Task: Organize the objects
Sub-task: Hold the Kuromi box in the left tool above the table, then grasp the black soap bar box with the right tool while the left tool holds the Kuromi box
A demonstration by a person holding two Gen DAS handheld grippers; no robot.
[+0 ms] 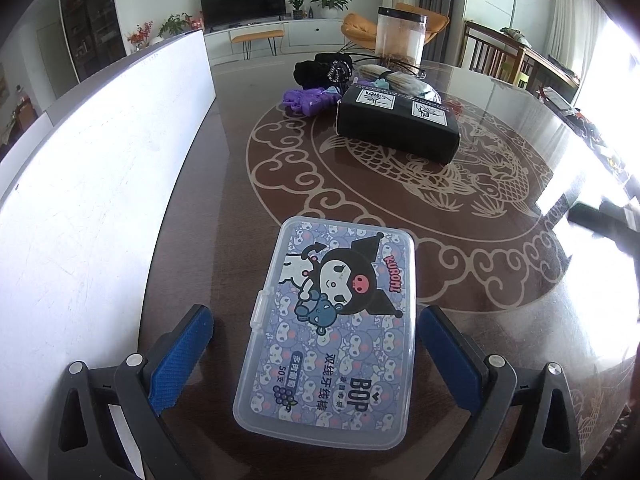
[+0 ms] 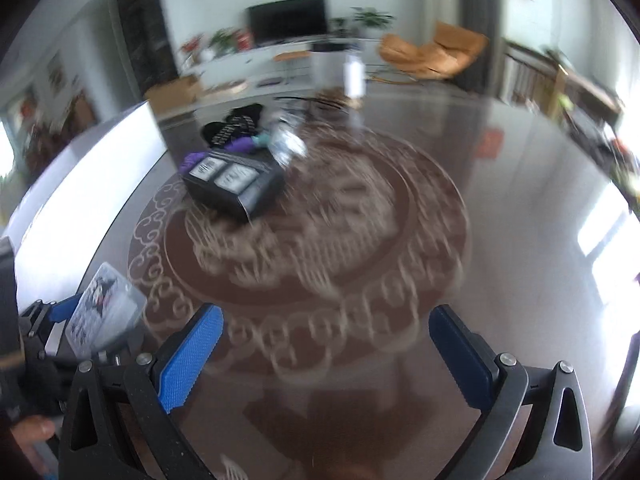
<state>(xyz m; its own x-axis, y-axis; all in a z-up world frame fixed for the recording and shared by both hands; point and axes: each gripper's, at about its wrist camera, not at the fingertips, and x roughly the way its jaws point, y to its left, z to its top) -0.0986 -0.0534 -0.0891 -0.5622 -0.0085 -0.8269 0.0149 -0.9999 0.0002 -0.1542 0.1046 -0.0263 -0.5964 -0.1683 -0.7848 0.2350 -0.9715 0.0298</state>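
Blur smears the whole right wrist view, so the pile behind the black box (image 2: 234,184) is hard to make out there. From the left wrist, a clear cylinder (image 1: 401,36) and dark bundles sit behind that box, partly hidden. The left hand-held gripper (image 1: 316,346) stands wide, its blue pads on either side of the floss-pick box (image 1: 332,328), which lies flat on the worktop (image 1: 500,280); contact cannot be told. The right hand-held gripper (image 2: 326,354) gapes wide, holding nothing.
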